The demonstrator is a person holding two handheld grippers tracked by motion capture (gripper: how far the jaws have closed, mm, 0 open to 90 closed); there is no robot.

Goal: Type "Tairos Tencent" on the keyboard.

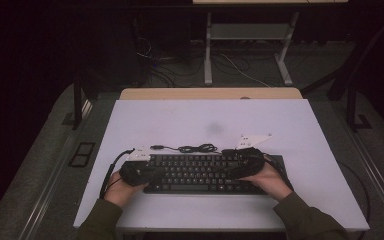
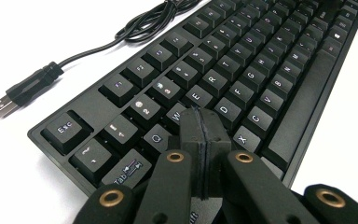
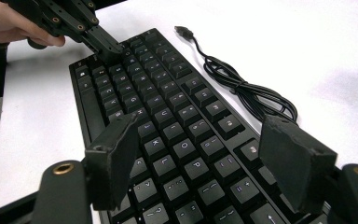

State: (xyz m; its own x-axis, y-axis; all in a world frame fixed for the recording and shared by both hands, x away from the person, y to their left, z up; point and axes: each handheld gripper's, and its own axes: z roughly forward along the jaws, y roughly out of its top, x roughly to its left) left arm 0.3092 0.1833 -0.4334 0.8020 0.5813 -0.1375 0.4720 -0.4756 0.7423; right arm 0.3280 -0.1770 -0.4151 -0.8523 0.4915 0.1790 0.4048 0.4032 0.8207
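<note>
Two grippers work over one keyboard (image 1: pixel 205 172), which lies at the near edge of the table (image 1: pixel 300 130), just ahead of the person's hands. The left gripper (image 2: pixel 199 122) has its jaws pressed flat together with nothing between them, and its joined tip sits down among the keys by W, E and S, seemingly pressing there. The right gripper (image 3: pixel 205 154) hovers over the keyboard's other end with its jaws standing wide apart and empty, above the O and P keys.

Judging by this, the work looks like key-pressing or testing, and it is under way rather than finished: one tip is on a key, the other not yet committed. How many keys remain cannot be told.

Legible writing in the left gripper view: Esc, Tab, Q, E, R, T, D, C, X, V on the keycaps. No brand can be read.

Beyond the keyboard its cable (image 1: pixel 192 148) lies loosely coiled on the table, the USB plug (image 2: pixel 4 106) unconnected.
</note>
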